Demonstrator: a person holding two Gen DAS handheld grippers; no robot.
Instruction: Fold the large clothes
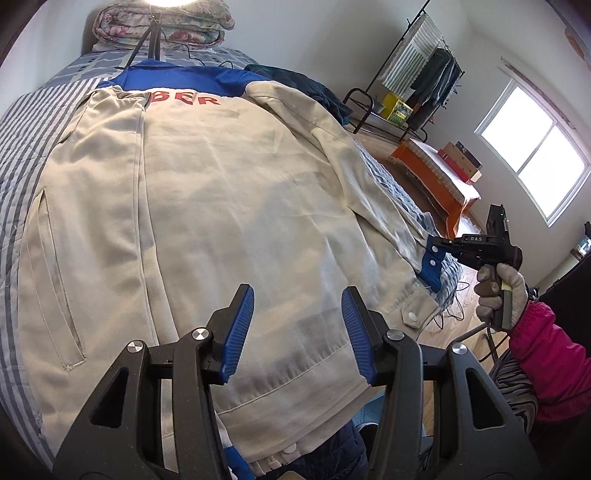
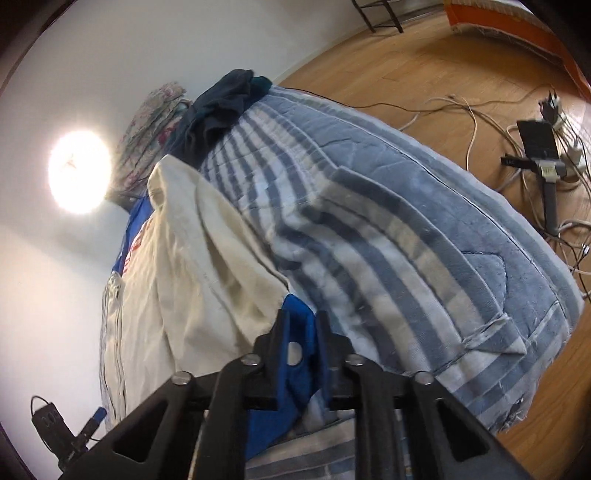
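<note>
Jacket (image 1: 207, 206) is lying flat on the bed (image 2: 406, 240), back up, ready for folding. Right gripper (image 2: 300, 341) is pinching the blue cuff (image 2: 295, 332), likely to swing the sleeve (image 1: 369, 177) inward. Left gripper (image 1: 297, 328) is hovering over the hem, jaws wide, holding nothing.

jacket (image 1: 207, 206) on bed (image 1: 33, 122), quilt (image 1: 162, 22) behind

Dark clothes (image 1: 314, 92) and a tripod (image 1: 147, 40) crowd the jacket's (image 1: 221, 206) far end.
</note>
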